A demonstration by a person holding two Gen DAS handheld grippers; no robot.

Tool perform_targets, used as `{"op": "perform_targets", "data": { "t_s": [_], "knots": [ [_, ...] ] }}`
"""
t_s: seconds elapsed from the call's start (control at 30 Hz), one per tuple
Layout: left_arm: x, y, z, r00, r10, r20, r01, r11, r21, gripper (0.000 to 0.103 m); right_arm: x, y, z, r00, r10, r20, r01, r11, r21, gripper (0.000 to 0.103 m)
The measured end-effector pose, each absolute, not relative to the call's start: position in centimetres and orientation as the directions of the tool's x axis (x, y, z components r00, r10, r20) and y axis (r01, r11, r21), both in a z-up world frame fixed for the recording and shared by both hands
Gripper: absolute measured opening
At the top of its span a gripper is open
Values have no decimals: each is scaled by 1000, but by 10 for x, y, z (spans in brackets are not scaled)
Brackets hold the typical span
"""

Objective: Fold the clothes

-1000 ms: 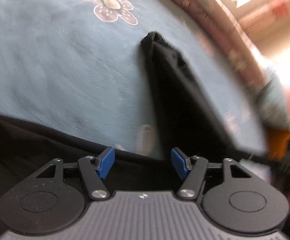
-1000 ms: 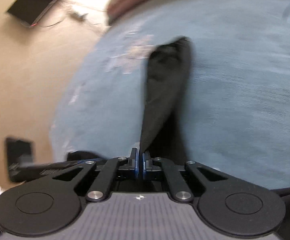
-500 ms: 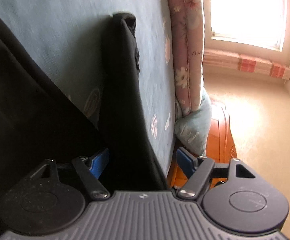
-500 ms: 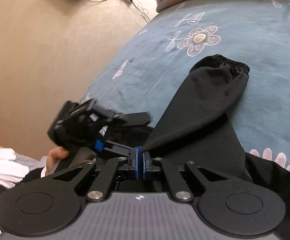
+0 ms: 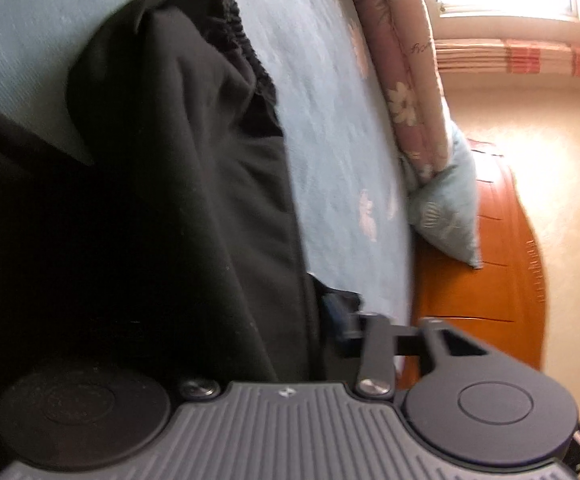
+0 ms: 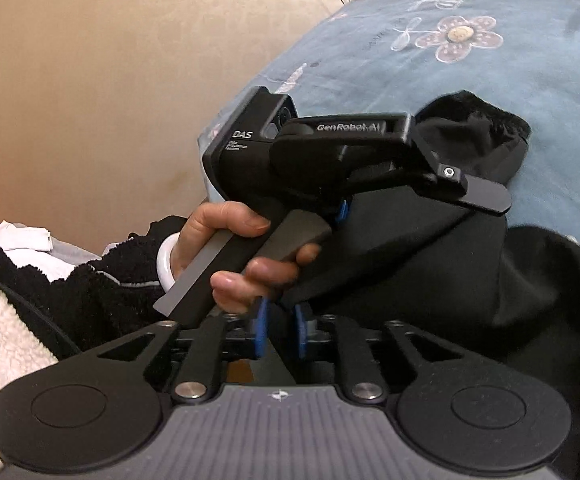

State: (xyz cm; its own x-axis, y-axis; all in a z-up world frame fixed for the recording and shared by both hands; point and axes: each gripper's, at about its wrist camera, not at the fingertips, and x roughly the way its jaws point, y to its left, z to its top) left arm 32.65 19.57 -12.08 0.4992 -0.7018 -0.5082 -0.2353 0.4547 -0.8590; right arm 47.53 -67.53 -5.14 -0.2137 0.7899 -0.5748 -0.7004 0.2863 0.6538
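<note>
R gripper (image 6: pixel 277 332): blue pads a little apart, a fold of the black garment (image 6: pixel 430 264) running down between them, but can't tell whether they actually pinch it. L gripper (image 5: pixel 332 326): only one blue pad shows, pressed against the cloth, the other buried under fabric, so jaw state can't be read from its own cam; from the R cam its fingers reach across the garment near the elastic cuff (image 6: pixel 486 128), cloth bunched around them. A hand (image 6: pixel 233 248) wraps the L gripper's grey handle, thumb on top, fingers curled underneath, white bangle at the wrist, fuzzy black sleeve (image 6: pixel 101 280) behind (tool held roughly level, pointing out over the bed). Garment lies on a blue floral bedspread (image 6: pixel 490 20), cuff end furthest from the person. Pink floral quilt (image 5: pixel 394 60) and pale blue pillow (image 5: pixel 446 212) along the far edge, orange wood headboard (image 5: pixel 490 280) past that
</note>
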Motion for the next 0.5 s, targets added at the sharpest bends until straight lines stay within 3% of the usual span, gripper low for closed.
{"op": "perform_targets", "data": {
  "t_s": [0.07,0.13,0.33,0.5],
  "knots": [
    [325,194,-116,501,-681,-535,-228,492,-840,15,478,-689,-47,-178,797,-578,-698,311,645,32],
    [322,193,-107,510,-656,-556,-218,527,-822,13,486,-705,-38,-100,805,-585,-686,369,627,46],
    [312,194,-65,576,-624,-528,-103,585,-804,6,506,-782,-17,175,743,-646,-579,608,543,56],
    [291,199,-31,618,-583,-527,-40,646,-763,6,518,-847,-4,377,622,-686,-429,774,466,56]
  ]
}}
